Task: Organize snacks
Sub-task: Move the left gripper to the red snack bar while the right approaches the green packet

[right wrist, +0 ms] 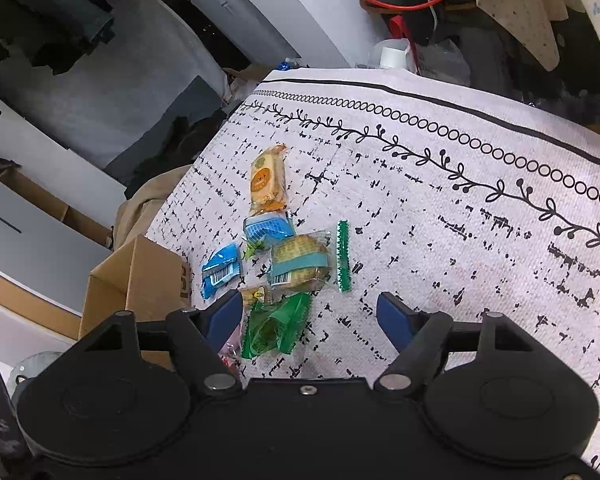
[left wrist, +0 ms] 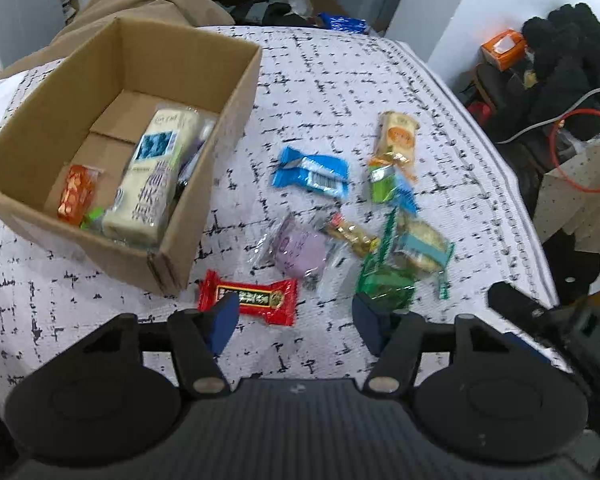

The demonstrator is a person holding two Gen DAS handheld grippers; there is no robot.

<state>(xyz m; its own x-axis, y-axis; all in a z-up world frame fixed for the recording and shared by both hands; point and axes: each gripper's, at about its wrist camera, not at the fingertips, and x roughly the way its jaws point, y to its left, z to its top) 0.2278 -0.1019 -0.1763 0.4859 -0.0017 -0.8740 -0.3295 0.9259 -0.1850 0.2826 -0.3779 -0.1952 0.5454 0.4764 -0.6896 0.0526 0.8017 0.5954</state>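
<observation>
A cardboard box (left wrist: 203,152) stands on the patterned cloth at the left and holds a large cream packet (left wrist: 155,176) and a small orange packet (left wrist: 77,194). Several snacks lie loose to its right: a red bar (left wrist: 259,300), a purple packet (left wrist: 300,250), a blue packet (left wrist: 312,172), an orange-and-cream packet (left wrist: 396,136) and a green packet (left wrist: 384,288). My left gripper (left wrist: 295,320) is open and empty, just above the red bar. My right gripper (right wrist: 310,316) is open and empty over the green packet (right wrist: 275,326), near a round biscuit packet (right wrist: 300,264).
The cloth-covered table (right wrist: 460,220) drops off at its far and right edges. Beyond it lie a tan coat (left wrist: 139,4), dark clothes (left wrist: 568,52), an orange box (left wrist: 504,48) and a red cable (left wrist: 572,152). The box corner also shows in the right wrist view (right wrist: 139,280).
</observation>
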